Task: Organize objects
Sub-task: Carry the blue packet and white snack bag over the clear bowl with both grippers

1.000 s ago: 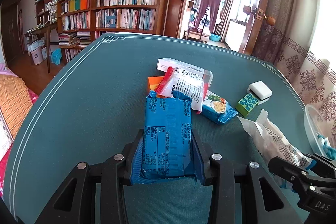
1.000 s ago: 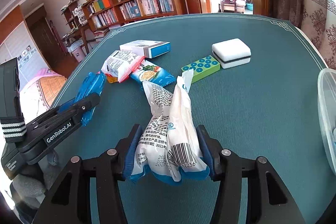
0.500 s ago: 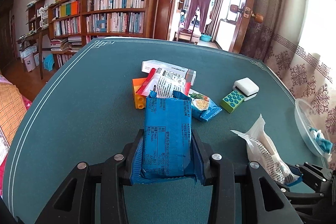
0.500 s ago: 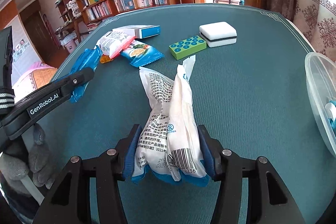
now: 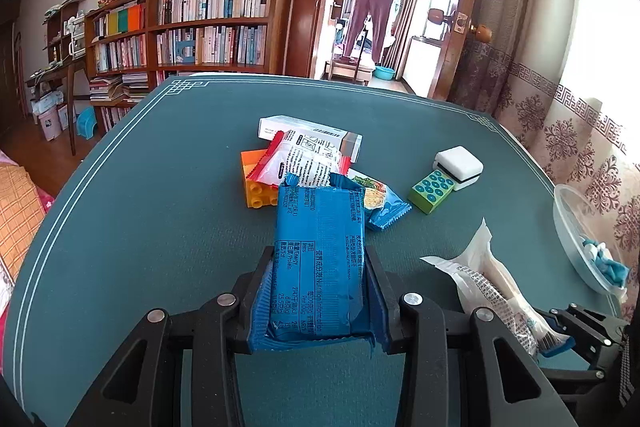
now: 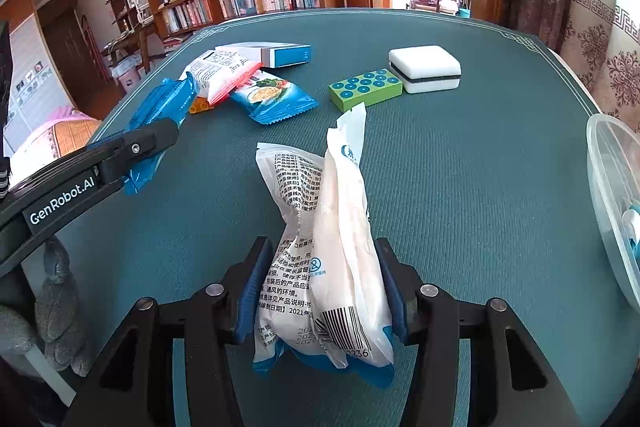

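The left tool (image 5: 320, 291) grips a flat blue foil packet (image 5: 318, 259), hiding much of an orange toy brick (image 5: 256, 187); the right tool (image 6: 320, 291), its jaws closing, squeezes a crumpled white plastic pouch (image 6: 324, 267).

The orange brick (image 5: 256, 183) lies mostly under the red-edged packet (image 5: 304, 159); in the right wrist view only a sliver (image 6: 199, 104) of it shows. The white box (image 5: 308, 133) is partly covered by that packet. The noodle packet (image 5: 382, 203) is half hidden behind the blue packet (image 5: 320, 259). The clear bowl (image 5: 568, 227) is cut off by the right edge in both views, and the blue-and-white pieces (image 5: 604, 259) in it are too small to tell. The print on the white bag (image 6: 320, 247) is too small to read.
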Demonstrator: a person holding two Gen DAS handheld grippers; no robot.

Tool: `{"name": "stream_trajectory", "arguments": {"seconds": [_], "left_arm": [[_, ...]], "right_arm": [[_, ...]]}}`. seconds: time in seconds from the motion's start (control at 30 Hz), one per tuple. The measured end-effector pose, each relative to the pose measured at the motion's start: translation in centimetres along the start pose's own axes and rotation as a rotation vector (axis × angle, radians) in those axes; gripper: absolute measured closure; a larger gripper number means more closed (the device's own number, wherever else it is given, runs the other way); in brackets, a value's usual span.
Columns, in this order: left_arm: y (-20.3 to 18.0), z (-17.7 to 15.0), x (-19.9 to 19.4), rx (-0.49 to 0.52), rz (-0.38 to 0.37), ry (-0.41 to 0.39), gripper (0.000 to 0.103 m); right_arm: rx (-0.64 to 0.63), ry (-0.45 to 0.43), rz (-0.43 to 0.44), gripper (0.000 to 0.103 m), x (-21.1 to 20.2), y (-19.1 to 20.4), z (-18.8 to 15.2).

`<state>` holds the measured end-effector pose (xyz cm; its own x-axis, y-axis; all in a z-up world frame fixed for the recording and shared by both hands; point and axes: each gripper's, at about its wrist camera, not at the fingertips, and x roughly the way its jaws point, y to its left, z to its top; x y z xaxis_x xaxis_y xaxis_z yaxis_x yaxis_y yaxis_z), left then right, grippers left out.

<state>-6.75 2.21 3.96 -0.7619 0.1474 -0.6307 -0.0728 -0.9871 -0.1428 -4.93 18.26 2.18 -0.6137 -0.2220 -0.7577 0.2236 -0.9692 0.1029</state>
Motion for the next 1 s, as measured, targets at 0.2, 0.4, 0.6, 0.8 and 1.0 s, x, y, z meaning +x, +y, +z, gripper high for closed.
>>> {"name": "stream_trajectory", "arguments": {"seconds": [0.2, 0.4, 0.6, 0.8, 1.0], "left_arm": [[-0.5, -0.3, 0.4, 0.012, 0.0, 0.007, 0.06], [-1.2, -0.4, 0.6, 0.03, -0.004, 0.015, 0.06], [-2.2, -0.7, 0.2, 0.044, -0.012, 0.028, 0.06], [-3.6, -1.2, -0.2, 0.062, -0.024, 0.046, 0.06], [-4.7, -1.7, -0.5, 0.08, -0.023, 0.054, 0.06]], "right_arm": [[0.032, -0.038, 0.008, 0.05, -2.3, -1.2, 0.0], [0.086, -0.07, 0.007, 0.05, -5.1, -3.8, -0.4], [0.127, -0.102, 0.014, 0.051, -7.8, -6.4, -0.9], [0.138, -0.117, 0.032, 0.053, -9.0, -7.8, -1.7], [0.098, -0.037, 0.058, 0.052, -7.9, -7.9, -3.9]]}}
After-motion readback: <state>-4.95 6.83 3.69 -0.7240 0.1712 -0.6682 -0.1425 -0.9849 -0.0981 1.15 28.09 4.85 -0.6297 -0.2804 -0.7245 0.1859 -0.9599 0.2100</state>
